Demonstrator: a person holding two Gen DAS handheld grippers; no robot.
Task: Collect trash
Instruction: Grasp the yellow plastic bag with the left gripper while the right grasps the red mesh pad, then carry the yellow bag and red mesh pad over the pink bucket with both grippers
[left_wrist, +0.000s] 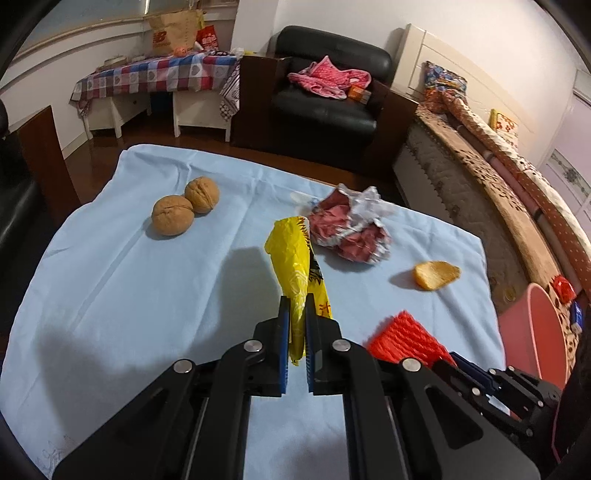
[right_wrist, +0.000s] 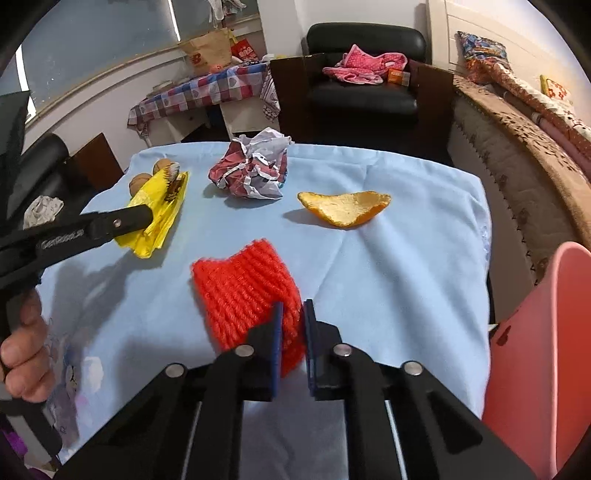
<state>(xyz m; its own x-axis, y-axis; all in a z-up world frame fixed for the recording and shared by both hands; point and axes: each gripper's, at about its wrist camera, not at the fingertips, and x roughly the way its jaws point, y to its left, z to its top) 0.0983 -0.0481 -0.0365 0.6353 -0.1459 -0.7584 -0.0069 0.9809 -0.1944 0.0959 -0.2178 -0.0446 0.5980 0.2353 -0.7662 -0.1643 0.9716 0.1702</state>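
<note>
Between the jaws of the left gripper (left_wrist: 296, 314) a crumpled yellow plastic wrapper (left_wrist: 295, 266) is clamped, the jaws narrow around its lower part; its upper end points to 12 o'clock, raised over the surface covered with a light blue cloth (left_wrist: 147, 295). In the right wrist view the same wrapper (right_wrist: 159, 210) hangs at 10 o'clock, pinched by the black fingers of the left gripper (right_wrist: 142, 218), and the person's left hand (right_wrist: 24, 350) holds its handle at 8 o'clock.

The right gripper (right_wrist: 293, 314) has its jaws narrow on the near edge of a red foam net sleeve (right_wrist: 245, 291), which lies on the cloth (right_wrist: 406, 277).

Farther out, at 12 o'clock in the right wrist view, sits a crumpled ball of red and silver foil packaging (right_wrist: 251, 170), and at 1 o'clock a curved piece of orange peel (right_wrist: 345, 208) lies apart from it. Two brown walnuts (left_wrist: 184, 210) touch each other at 11 o'clock in the left wrist view. A pink plastic bin (right_wrist: 546, 350) stands just beside the surface at 3 o'clock.
</note>
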